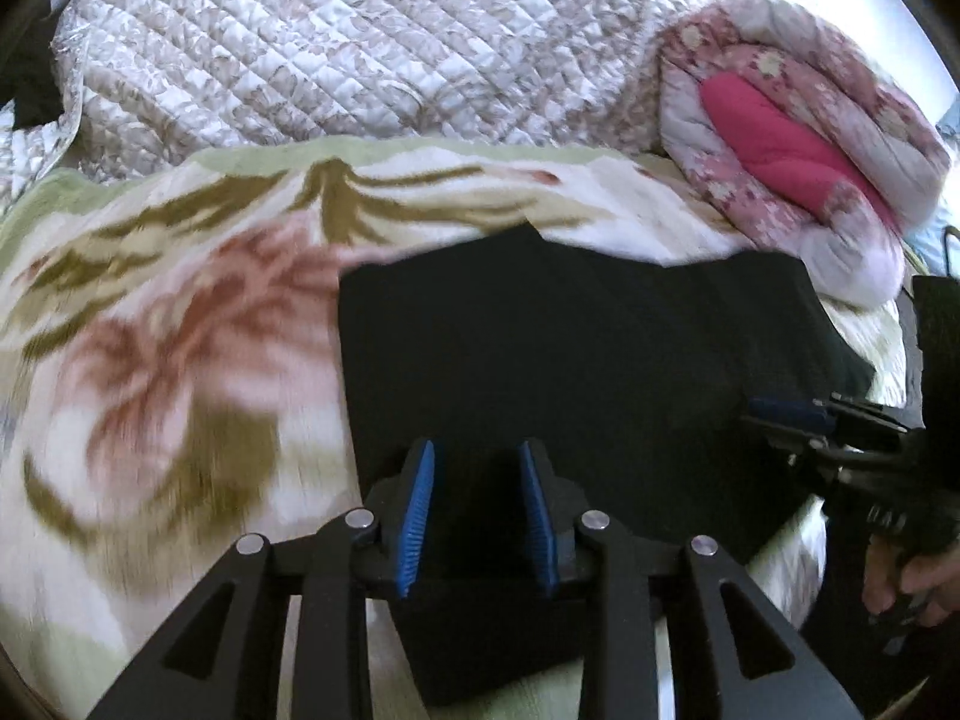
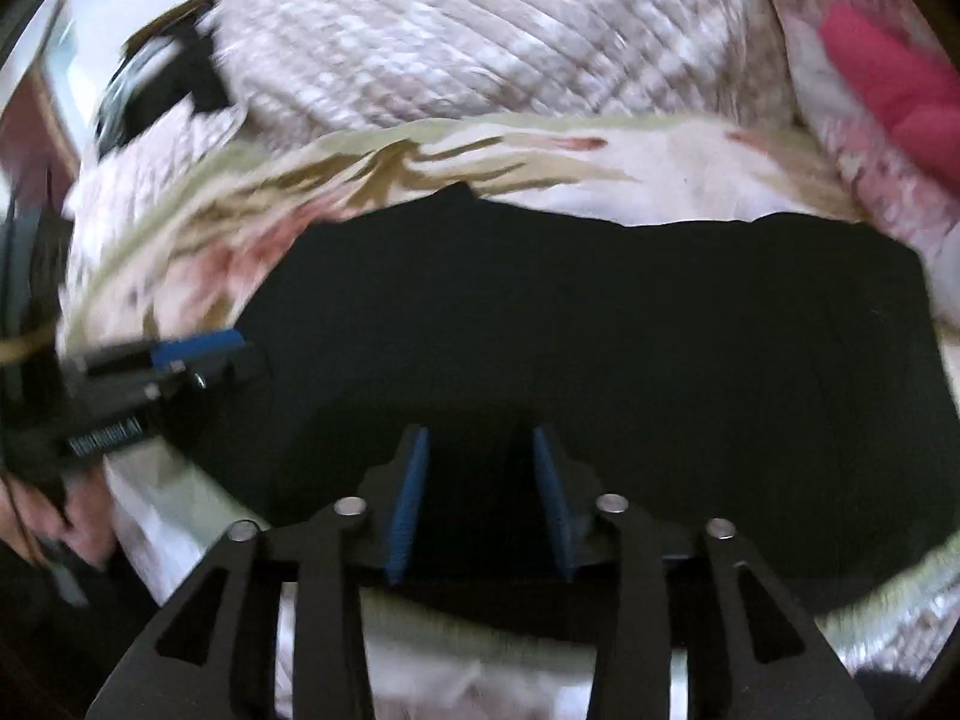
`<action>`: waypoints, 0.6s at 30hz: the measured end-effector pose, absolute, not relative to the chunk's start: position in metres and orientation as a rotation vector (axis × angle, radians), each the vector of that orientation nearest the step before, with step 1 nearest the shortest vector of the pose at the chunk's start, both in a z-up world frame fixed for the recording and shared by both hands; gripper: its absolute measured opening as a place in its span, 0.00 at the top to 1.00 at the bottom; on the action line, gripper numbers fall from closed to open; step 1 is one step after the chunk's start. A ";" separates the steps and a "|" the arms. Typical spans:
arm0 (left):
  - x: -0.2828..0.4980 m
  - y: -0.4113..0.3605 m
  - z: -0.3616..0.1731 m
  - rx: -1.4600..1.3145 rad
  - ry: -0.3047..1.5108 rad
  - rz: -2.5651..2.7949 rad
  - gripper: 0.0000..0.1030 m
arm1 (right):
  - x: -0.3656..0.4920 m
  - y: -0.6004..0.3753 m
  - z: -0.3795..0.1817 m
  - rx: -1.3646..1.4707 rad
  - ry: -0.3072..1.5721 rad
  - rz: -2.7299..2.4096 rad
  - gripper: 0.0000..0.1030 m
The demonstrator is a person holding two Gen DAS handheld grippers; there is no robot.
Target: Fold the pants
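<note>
**Pants folded small on the blanket, both grippers apart above them**

Nearest to us, the left gripper [image 1: 474, 468] has its jaws apart with only air between the blue pads, and it hovers over the near left part of the black pants [image 1: 570, 360]. The right gripper [image 2: 480, 456] is the same: jaws apart, nothing held, above the near edge of the pants [image 2: 600, 360]. In the left view we also see the right gripper [image 1: 792, 414] at the right side of the pants, with a hand [image 1: 906, 582] behind it.

The pants lie flat in the middle of the flowered blanket [image 1: 180, 330], as a compact dark rectangle. We judge that the folding is mostly done; maybe one last fold or some smoothing is left, but the layers are too dark to count. The long axis of the rectangle runs from left to right, along the near edge of the blanket. Which end is the waist we cannot tell.

Farther away lie a quilted cover [image 1: 360, 48] and, at the far right corner, a rolled pink quilt [image 1: 780, 138].
</note>
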State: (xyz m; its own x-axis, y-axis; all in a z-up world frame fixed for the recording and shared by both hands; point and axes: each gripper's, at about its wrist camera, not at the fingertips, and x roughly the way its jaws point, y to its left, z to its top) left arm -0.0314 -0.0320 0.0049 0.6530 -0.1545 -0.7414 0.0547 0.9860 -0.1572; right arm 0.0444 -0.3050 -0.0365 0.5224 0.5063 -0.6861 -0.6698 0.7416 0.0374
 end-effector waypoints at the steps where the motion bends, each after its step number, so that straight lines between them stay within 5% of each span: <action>1: -0.040 -0.033 0.005 -0.119 0.841 -0.113 0.66 | 0.041 -0.307 -0.037 -0.246 0.729 0.706 0.62; 18: -0.067 -0.037 0.000 -0.118 0.841 -0.069 0.64 | 0.034 -0.316 -0.037 -0.225 0.756 0.684 0.62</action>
